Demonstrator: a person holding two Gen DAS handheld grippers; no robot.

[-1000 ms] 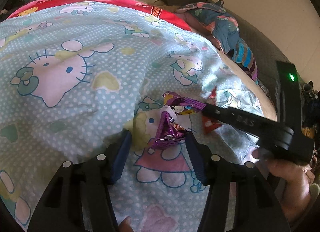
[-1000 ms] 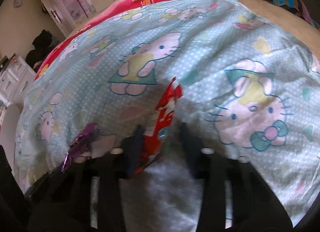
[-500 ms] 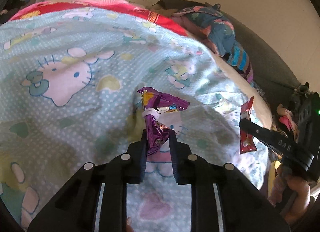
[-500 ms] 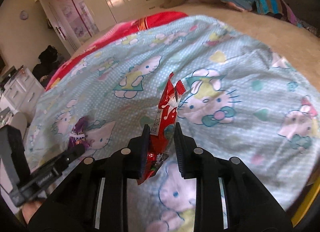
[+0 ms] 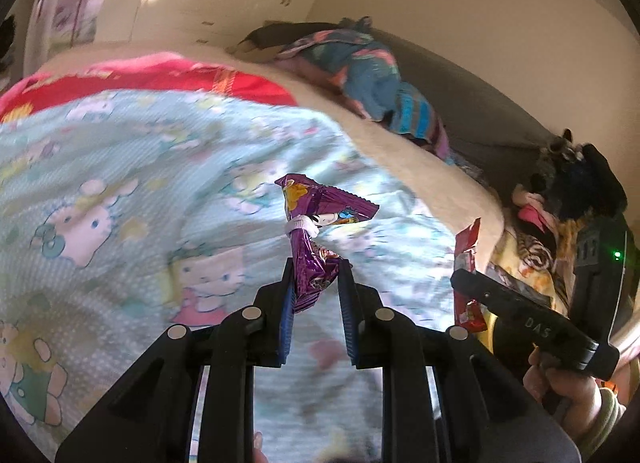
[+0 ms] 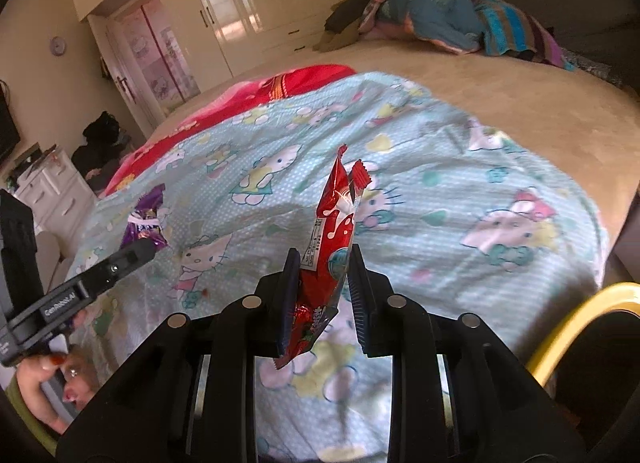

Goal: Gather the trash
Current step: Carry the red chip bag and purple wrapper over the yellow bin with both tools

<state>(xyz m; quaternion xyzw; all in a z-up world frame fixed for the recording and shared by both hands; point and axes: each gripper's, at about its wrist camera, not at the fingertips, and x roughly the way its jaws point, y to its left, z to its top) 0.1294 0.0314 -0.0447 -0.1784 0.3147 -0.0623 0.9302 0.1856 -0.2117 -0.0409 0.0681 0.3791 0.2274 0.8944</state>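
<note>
Much of the left wrist view is smeared with blur, so the cartoon prints on the light blue blanket (image 5: 132, 167) read only as soft shapes there. The left tool (image 5: 315, 283) has its two fingers drawn narrow and clamped on the lower end of a purple wrapper (image 5: 316, 235). The wrapper's bottom edge is hidden between the blue pads (image 5: 286, 315). Its long axis runs up and away from the tool, and the crinkled upper part fans out to the right above the blanket, clear of the fabric. The print on it is too crumpled to read.

In the right wrist view the right tool (image 6: 324, 283) is likewise closed tight on a red wrapper (image 6: 334, 231). This wrapper stands nearly upright with its long axis along the fingers, the torn, notched top pointing away over the blanket and the lower end sticking out below the pads. The small text on its label is too fine to make out.

Each tool shows in the other camera only in part: the right one at the right edge of the blanket, its fingertips hidden by its own body, with a strip of red wrapper showing past it; the left one at the blanket's left side, the purple wrapper poking up beyond it. Right of the blanket, low in the right wrist view, a yellow rim (image 6: 576, 327) is cut off by the frame.
</note>
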